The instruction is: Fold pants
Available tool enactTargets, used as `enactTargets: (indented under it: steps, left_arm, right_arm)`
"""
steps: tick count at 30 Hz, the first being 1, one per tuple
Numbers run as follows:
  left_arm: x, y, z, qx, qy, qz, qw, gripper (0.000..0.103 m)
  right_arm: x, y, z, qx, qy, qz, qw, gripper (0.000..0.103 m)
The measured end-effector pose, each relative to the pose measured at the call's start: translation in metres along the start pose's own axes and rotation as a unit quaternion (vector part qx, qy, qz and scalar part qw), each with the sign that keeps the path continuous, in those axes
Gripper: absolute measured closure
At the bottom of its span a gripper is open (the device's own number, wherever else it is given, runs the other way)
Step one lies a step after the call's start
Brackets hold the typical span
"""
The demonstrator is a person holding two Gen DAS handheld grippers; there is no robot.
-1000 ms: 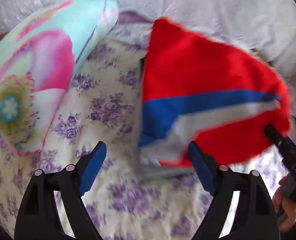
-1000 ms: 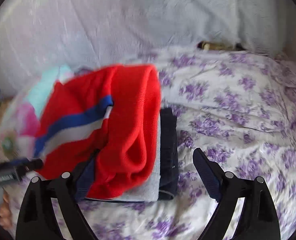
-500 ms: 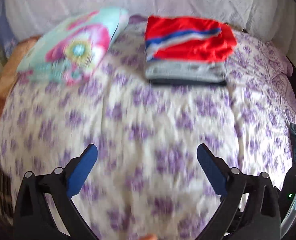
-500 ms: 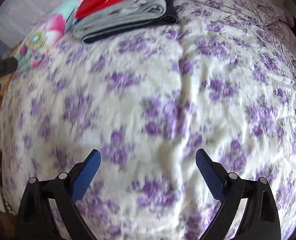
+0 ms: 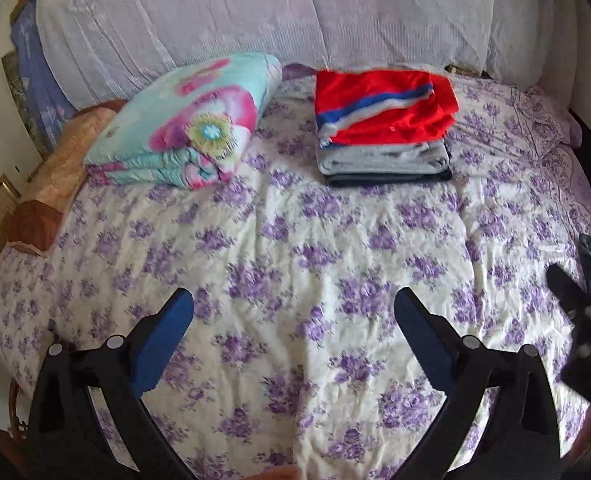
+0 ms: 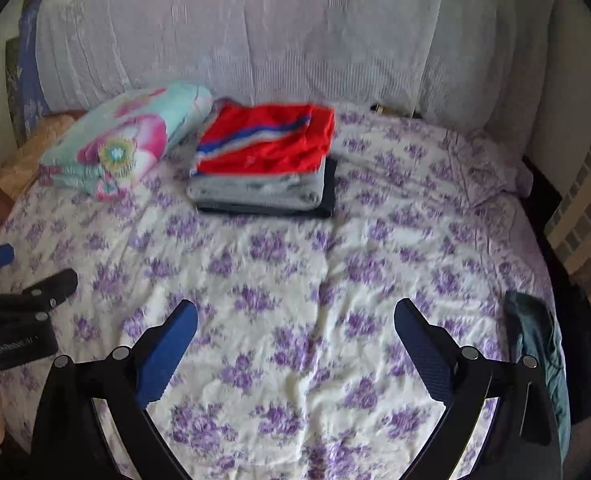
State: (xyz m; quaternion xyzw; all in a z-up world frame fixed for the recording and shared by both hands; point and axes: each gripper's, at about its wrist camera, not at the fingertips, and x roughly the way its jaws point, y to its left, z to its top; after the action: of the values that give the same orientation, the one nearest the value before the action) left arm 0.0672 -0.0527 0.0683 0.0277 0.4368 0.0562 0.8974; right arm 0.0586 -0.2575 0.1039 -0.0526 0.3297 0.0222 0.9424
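Folded red pants with a blue and white stripe (image 5: 383,110) lie on top of a stack, over a folded grey garment (image 5: 379,160) and a dark one, at the far side of the bed; the red pants also show in the right wrist view (image 6: 267,142). My left gripper (image 5: 293,320) is open and empty, low over the near part of the bed. My right gripper (image 6: 295,326) is open and empty too, far from the stack. A dark teal garment (image 6: 535,344) lies crumpled at the bed's right edge.
A folded floral blanket (image 5: 191,128) sits left of the stack. The purple-flowered bedspread (image 5: 295,248) covers the bed. A white lace cover (image 5: 255,12) drapes the back. The left gripper's body shows at the left of the right wrist view (image 6: 19,316).
The red pants were let go onto the stack. Both grippers have pulled back from the stack toward the near side of the bed, open and empty.
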Motion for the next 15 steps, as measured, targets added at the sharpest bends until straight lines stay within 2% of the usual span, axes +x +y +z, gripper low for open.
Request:
enactTargets:
  steps: [4, 7, 11, 15]
  left_arm:
    - [-0.039, 0.009, 0.05, 0.001, -0.068, 0.011, 0.9976, 0.005]
    - [-0.071, 0.014, 0.077, -0.019, -0.109, -0.01, 0.9938, 0.005]
    - [-0.096, 0.011, 0.087, -0.033, -0.137, -0.019, 0.9898, 0.005]
    - [-0.098, 0.003, 0.086, -0.024, -0.137, -0.025, 0.99, 0.005]
  right_arm:
    - [-0.037, -0.012, 0.07, 0.017, -0.072, -0.018, 0.997, 0.004]
    - [-0.061, -0.017, 0.102, 0.041, -0.112, -0.046, 0.992, 0.004]
    - [-0.071, -0.017, 0.102, 0.058, -0.134, -0.041, 0.988, 0.004]
    - [-0.057, -0.006, 0.094, 0.028, -0.107, -0.049, 0.993, 0.004]
